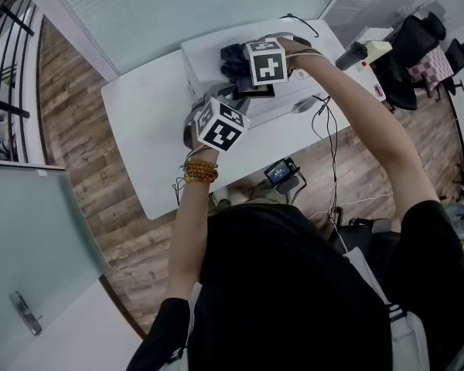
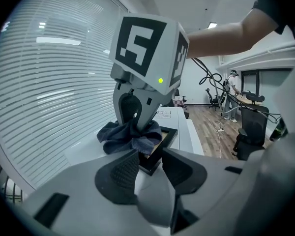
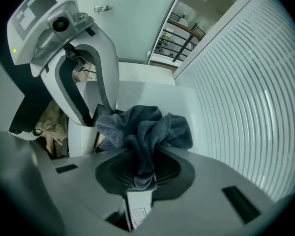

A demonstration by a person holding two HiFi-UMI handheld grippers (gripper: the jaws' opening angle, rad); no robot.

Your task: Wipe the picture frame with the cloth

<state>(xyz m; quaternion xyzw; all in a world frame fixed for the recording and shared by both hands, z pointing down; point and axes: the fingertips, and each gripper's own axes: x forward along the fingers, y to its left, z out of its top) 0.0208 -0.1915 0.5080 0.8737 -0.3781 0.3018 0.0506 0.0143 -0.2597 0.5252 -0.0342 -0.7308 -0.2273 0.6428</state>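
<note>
Grey-blue terry cloth, bunched and pinched tight in the right gripper, rested on the black rectangular picture frame, just beyond the left gripper clamping its near corner.

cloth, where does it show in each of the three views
Head view: cloth at upper centre, over the white table.
Left gripper view: cloth at centre, heaped on the picture frame under the right gripper.
Right gripper view: cloth at centre, pinched between that gripper's jaws.
Shared landmark: the white table, beneath the cloth in all three views.
</note>
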